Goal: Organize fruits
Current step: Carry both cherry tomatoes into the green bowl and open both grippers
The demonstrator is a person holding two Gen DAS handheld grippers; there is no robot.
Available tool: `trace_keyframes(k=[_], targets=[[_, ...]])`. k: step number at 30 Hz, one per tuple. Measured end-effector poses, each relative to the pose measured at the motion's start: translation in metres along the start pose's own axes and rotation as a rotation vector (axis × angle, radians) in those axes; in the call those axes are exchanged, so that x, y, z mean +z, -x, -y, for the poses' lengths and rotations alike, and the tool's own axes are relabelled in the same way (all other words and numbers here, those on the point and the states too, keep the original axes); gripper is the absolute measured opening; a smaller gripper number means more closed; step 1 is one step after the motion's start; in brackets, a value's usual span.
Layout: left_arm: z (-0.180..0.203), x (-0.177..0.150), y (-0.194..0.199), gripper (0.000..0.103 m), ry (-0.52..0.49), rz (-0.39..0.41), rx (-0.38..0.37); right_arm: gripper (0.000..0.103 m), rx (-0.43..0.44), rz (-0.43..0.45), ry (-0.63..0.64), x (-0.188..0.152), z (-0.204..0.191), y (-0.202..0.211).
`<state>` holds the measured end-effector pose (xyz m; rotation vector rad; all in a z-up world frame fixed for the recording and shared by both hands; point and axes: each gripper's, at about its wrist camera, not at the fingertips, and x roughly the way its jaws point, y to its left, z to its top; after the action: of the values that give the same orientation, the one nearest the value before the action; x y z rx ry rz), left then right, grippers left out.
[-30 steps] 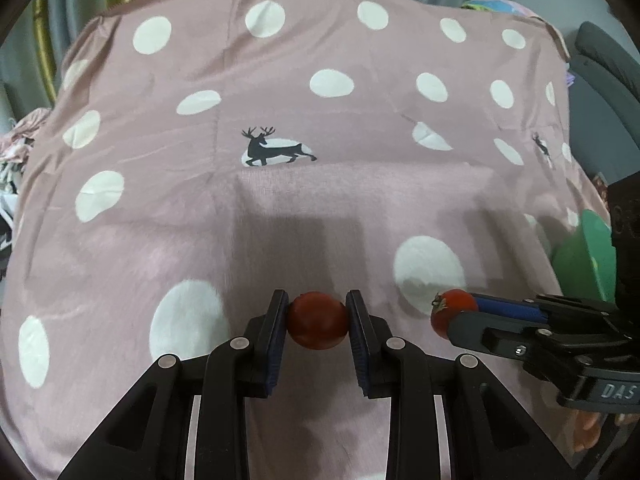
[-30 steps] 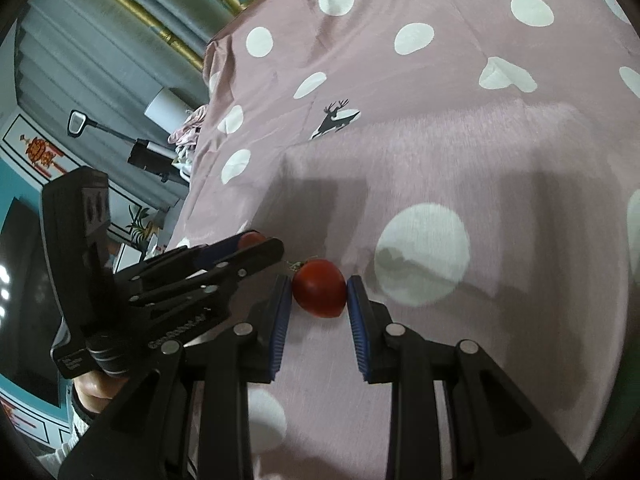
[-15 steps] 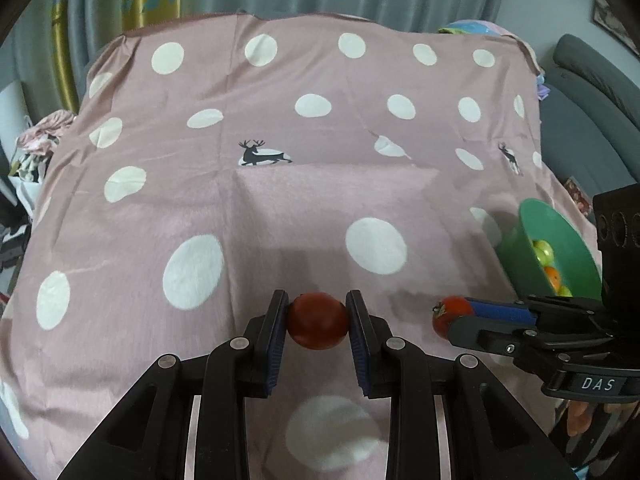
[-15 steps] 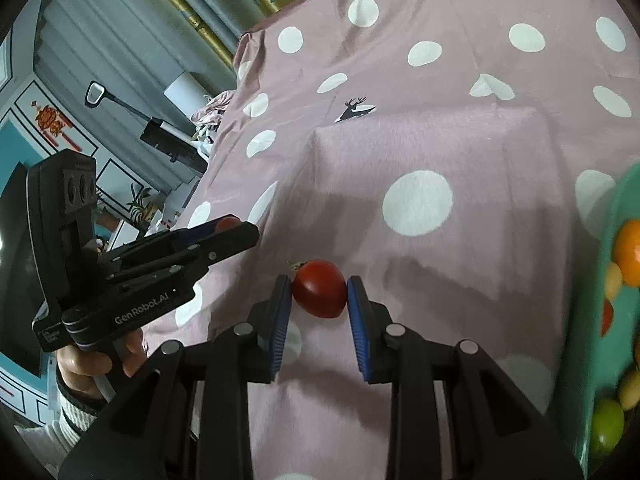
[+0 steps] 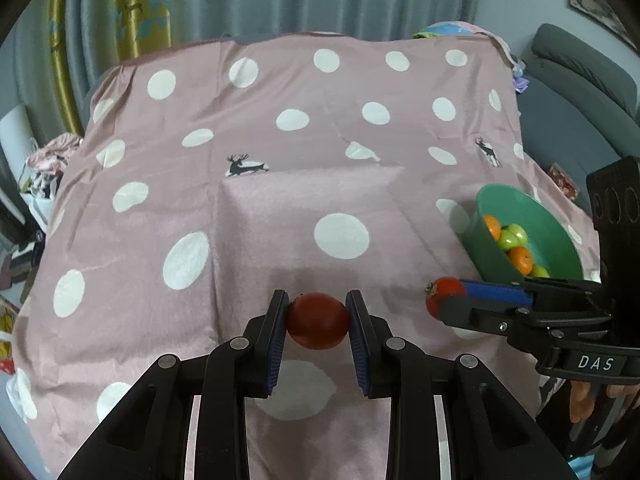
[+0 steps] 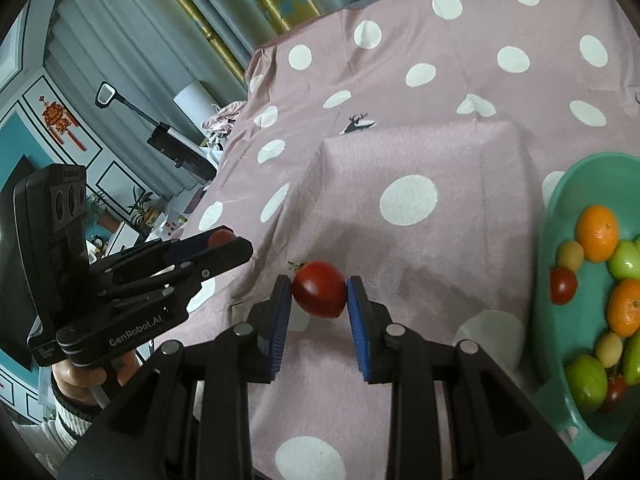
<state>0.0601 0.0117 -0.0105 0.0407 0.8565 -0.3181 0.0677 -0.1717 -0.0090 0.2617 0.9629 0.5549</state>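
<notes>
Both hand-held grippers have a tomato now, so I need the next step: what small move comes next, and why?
Probably carry the right hand-held gripper and its small red tomato rightward over the green plastic bowl. The bowl sits close on its right and already holds oranges, green fruits and tomatoes.

Two grippers, left and right, each hold one tomato: one in the left, one in the right, so two tomatoes are held. One green bowl holds two oranges, two more tomatoes, two small yellow fruits and three green fruits as far as the right wrist view shows, its edge cutting some off. The pink cloth shows two deer prints.
</notes>
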Motion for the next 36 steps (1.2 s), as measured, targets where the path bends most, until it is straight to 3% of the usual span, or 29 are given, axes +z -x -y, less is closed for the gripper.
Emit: trace_keyframes(k=[9,21,36], targets=[[0.033,0.009,0.009,0.03,-0.062,0.025,-0.023,0.029,-0.039,0.083,-0.009,-0.001,0.012,0.033],[0.11,0.031,-0.002,0.03,-0.198,0.035,-0.131,0.029,-0.128,0.19,-0.096,-0.019,0.059,0.089],[0.17,0.038,-0.015,0.03,-0.315,0.013,-0.192,0.029,-0.173,0.255,-0.171,-0.033,0.095,0.126]])
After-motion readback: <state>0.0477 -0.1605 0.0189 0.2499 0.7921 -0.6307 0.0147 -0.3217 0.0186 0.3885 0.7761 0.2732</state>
